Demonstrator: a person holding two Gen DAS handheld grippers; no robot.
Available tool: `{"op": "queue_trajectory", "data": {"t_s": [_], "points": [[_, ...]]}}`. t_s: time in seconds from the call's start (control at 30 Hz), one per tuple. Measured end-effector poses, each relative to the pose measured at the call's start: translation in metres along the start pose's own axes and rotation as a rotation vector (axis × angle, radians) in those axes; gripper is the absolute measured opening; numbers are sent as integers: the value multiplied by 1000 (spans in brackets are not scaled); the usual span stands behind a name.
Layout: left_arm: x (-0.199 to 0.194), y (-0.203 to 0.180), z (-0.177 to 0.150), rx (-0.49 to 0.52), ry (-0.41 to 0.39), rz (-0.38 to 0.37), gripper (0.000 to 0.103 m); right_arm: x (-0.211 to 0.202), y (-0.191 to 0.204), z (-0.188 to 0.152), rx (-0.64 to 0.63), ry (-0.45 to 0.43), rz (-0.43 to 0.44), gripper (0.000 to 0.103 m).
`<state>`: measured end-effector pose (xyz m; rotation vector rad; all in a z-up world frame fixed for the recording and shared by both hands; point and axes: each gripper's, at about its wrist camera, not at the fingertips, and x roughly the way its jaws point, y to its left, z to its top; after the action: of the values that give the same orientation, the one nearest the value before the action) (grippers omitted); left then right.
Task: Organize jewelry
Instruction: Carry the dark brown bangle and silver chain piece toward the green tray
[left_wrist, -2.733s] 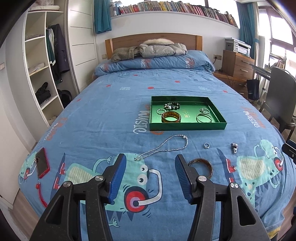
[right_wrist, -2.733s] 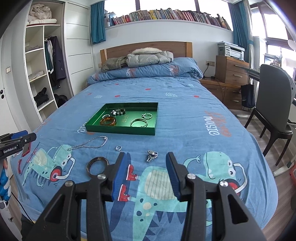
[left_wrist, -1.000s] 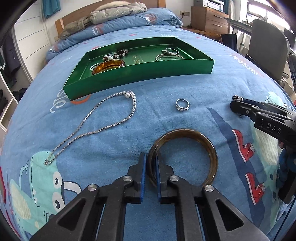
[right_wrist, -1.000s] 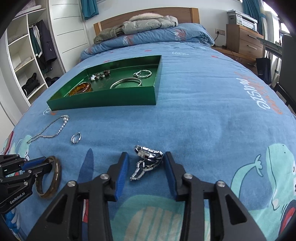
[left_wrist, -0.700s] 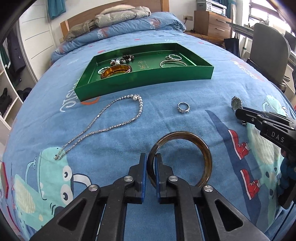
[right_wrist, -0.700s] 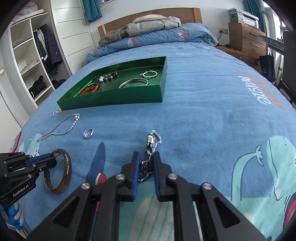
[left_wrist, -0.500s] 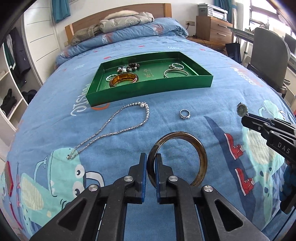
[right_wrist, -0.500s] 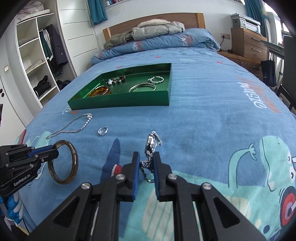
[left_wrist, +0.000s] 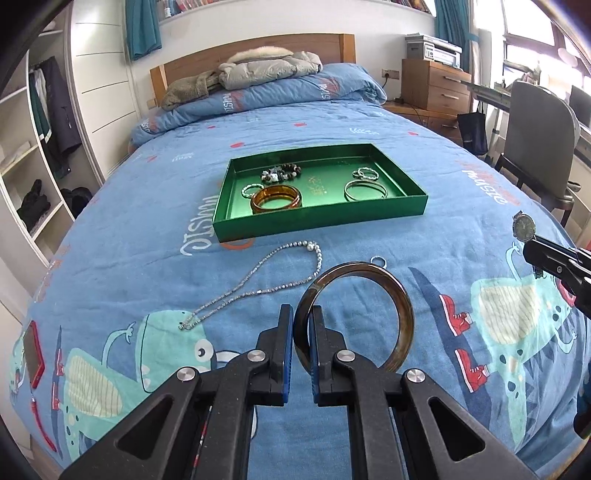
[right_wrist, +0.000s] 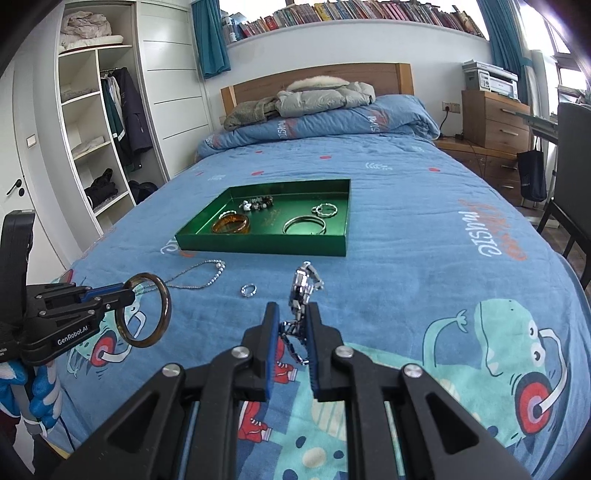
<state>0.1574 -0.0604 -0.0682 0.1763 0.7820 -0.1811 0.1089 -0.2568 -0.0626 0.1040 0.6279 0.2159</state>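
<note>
Both grippers have risen, lifting bangle (left_wrist: 402, 314) and watch (right_wrist: 301, 291) higher.

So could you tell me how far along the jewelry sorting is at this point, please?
Partway. Several bracelets already lie in the green tray. In hand: the left tongs grip the dark bangle and the right tongs grip the watch, both lifted. Left on the bedspread: the silver necklace and the small ring.
</note>
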Motion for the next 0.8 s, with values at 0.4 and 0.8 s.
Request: {"op": "queue_trajectory", "data": {"t_s": [0.4, 0.8], "points": [[70, 8, 111, 1, -62, 30, 8, 74, -4, 76, -54, -24, 20, 13], [223, 2, 180, -65, 108, 55, 8, 230, -29, 109, 23, 162, 56, 13]]}}
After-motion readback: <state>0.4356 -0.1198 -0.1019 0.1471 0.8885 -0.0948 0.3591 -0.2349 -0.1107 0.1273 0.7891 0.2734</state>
